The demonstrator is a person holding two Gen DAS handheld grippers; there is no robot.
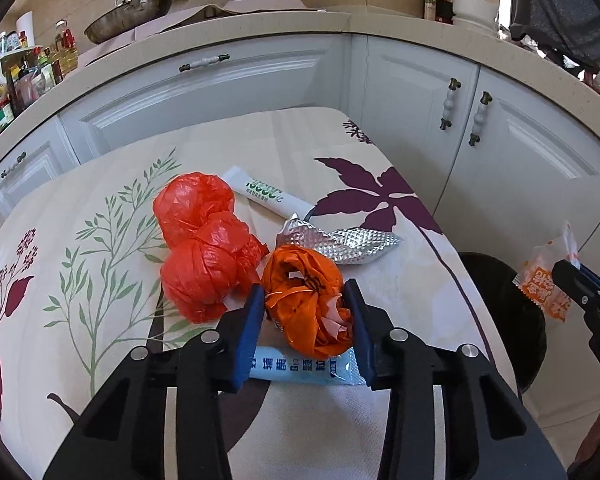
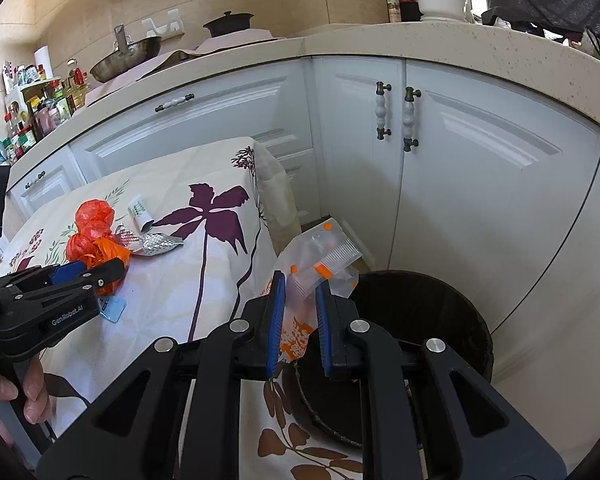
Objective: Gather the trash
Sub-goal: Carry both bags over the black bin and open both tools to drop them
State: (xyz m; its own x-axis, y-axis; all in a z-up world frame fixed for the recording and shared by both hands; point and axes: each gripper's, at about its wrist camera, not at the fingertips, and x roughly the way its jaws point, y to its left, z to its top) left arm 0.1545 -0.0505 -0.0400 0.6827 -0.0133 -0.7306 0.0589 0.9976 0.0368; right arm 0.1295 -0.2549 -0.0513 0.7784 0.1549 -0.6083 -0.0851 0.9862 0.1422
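The right gripper [image 2: 300,300] pinches a wrapper [image 2: 320,256] over the bin [image 2: 452,312]; next, let go. The left gripper [image 1: 304,304] squeezes an orange bag [image 1: 304,280].

On the table [image 1: 320,140], two bags [image 1: 196,240] are lying at ten o'clock of the crumpled bag [image 1: 304,300], foil [image 1: 348,242] at one o'clock, a packet [image 1: 300,368] under it, the bin [image 2: 420,320] standing at three o'clock beside the table.

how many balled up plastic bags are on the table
3. Two red bags touch each other, the far one near the white tube, the near one in front of it. An orange bag sits between the left gripper's fingers. Smaller ones could be hidden behind.
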